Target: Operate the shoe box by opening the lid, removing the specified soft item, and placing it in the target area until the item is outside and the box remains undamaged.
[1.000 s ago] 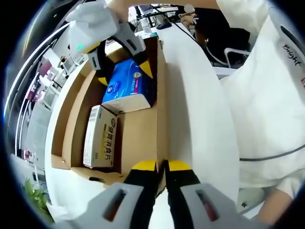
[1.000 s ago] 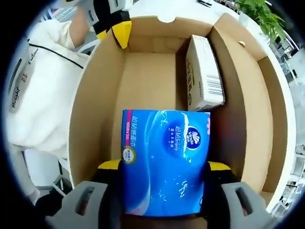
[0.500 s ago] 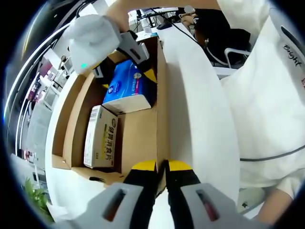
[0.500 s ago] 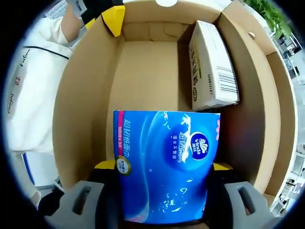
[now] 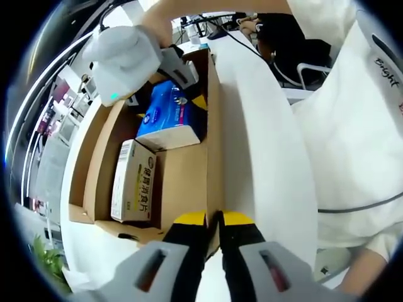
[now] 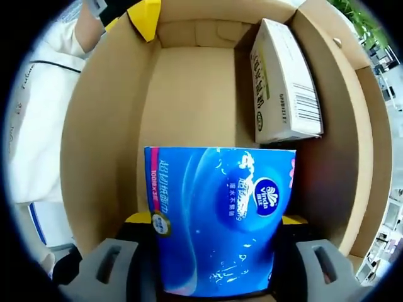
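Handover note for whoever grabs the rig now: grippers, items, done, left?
Left gripper: shut on the near wall of the shoe box, steadying it.
Right gripper: shut on the blue tissue pack, inside the box.
White carton: lying along a side wall of the box.
Done: box open, pack gripped.
Left: lift the pack out, set it on the white table, release.

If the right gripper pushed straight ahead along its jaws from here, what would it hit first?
Apart from the blue tissue pack the right gripper already grips, probably the box's bare cardboard floor; the white carton sits off to one side. Depth is uncertain.
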